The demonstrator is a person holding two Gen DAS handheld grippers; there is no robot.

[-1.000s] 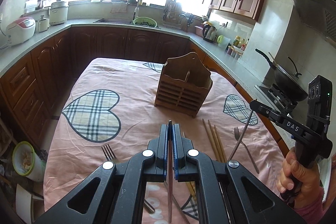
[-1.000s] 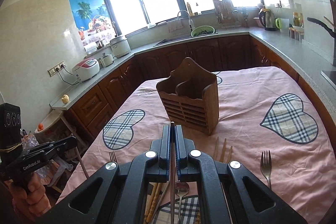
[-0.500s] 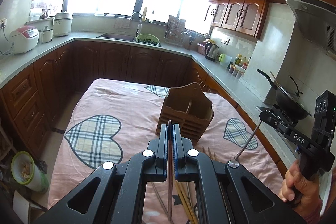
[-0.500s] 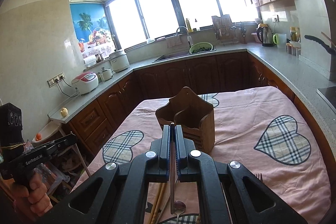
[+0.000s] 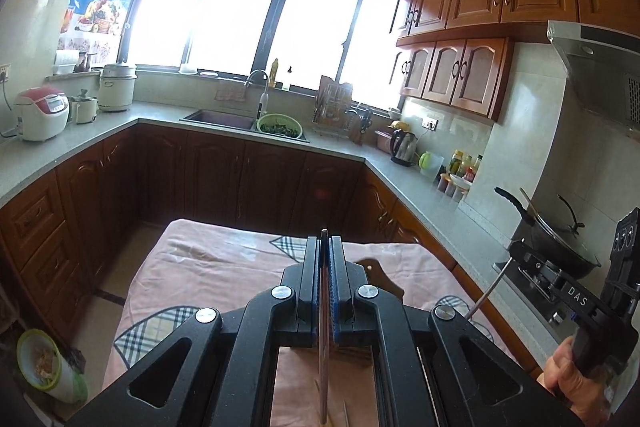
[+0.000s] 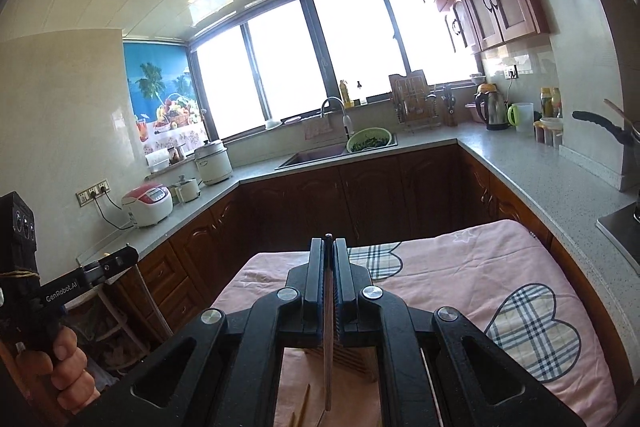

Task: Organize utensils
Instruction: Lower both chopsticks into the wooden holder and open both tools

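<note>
My left gripper [image 5: 325,239] is shut on a slim utensil [image 5: 324,367] that hangs straight down between its fingers; what kind it is I cannot tell. My right gripper [image 6: 329,241] is shut on a thin metal utensil [image 6: 328,359], also hanging down. From the left wrist view the right gripper [image 5: 514,251] is at the far right, its utensil [image 5: 486,291] slanting down-left. The wooden utensil holder [image 5: 380,277] stands on the pink tablecloth [image 5: 208,267], mostly hidden behind the fingers; its slats [image 6: 352,359] show below the right gripper. Chopsticks [image 6: 304,403] lie near the bottom edge.
Dark wooden cabinets and a grey counter [image 5: 340,147] wrap around the table on three sides. A wok [image 5: 560,239] sits on the stove at the right. A rice cooker [image 6: 148,205] and sink [image 6: 320,157] are further back. A person's hand [image 6: 60,367] holds the left gripper.
Both grippers have risen and tilted upward with their utensils still clamped. The holder has sunk behind the fingers in both views, and the forks and most chopsticks on the cloth have dropped out of view.
</note>
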